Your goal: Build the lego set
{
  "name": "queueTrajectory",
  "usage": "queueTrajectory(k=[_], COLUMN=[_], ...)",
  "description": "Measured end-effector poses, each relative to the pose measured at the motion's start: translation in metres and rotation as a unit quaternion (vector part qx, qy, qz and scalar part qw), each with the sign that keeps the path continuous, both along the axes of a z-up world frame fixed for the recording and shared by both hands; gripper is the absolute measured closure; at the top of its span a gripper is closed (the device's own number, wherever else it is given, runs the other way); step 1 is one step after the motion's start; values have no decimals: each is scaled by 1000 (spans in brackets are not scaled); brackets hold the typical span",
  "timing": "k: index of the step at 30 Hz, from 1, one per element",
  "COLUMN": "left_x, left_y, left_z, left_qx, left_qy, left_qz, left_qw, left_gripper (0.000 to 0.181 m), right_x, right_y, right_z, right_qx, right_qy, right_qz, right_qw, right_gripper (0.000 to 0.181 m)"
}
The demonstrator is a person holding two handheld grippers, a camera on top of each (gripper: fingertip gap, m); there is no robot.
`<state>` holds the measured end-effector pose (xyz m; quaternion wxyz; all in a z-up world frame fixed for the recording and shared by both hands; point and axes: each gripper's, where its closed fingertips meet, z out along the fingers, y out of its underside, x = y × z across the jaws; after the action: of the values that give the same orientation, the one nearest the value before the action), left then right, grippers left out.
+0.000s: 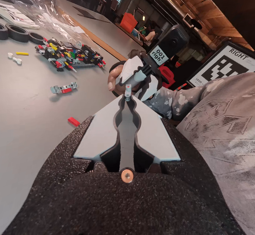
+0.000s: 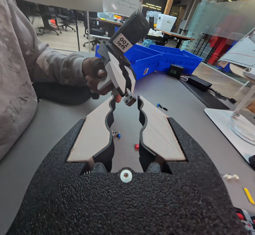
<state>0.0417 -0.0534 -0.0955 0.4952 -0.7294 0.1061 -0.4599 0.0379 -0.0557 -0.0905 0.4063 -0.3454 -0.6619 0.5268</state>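
My left gripper [image 1: 127, 98] is shut on a small grey Lego connector [image 1: 127, 91] with a red axle end, held above the table. In the right wrist view the left gripper [image 2: 126, 91] holds this connector [image 2: 129, 97] just in front of my right gripper [image 2: 125, 99], which is open and empty, its fingertips on either side of the piece without touching it. The right gripper also shows in the left wrist view [image 1: 135, 82], facing the left one. The part-built Lego chassis [image 1: 70, 54] lies on the grey table at the far left.
Black tyres [image 1: 18, 32], a grey-and-red subassembly [image 1: 64, 88], a red piece [image 1: 73, 121], a yellow axle [image 1: 22, 53] and a white piece [image 1: 14, 58] lie on the table. A grey piece with a blue pin [image 2: 116, 133], loose pins [image 2: 162, 106], blue bins [image 2: 158, 59] and a white-based stand [image 2: 220, 120] are near. Left and right tips are no more than a few centimetres apart.
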Motion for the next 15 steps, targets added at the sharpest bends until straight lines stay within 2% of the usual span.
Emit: queueTrajectory(k=[2, 4, 6, 8, 11, 15], left_x=[0, 0, 2, 4, 2, -4], left_y=[1, 0, 0, -1, -2, 1], left_z=[-2, -2, -3, 0, 5, -2], left_qx=[-30, -51, -64, -56, 2, 92], left_qy=[-40, -77, -98, -104, -44, 120], left_qz=[-10, -23, -32, -40, -24, 29], left_qw=[999, 995, 993, 992, 999, 988], left_gripper=[176, 176, 176, 175, 165, 158], right_x=[-2, -3, -1, 1, 5, 2], right_y=[0, 5, 5, 3, 6, 16], right_z=[-6, -9, -10, -8, 1, -6], right_qx=[49, 71, 55, -5, -159, -329], right_qy=[1, 5, -5, -21, -59, -145], right_qz=[-14, -31, -20, 1, 47, 77], right_qw=[999, 997, 998, 1000, 984, 930], right_gripper=[152, 165, 166, 166, 166, 167])
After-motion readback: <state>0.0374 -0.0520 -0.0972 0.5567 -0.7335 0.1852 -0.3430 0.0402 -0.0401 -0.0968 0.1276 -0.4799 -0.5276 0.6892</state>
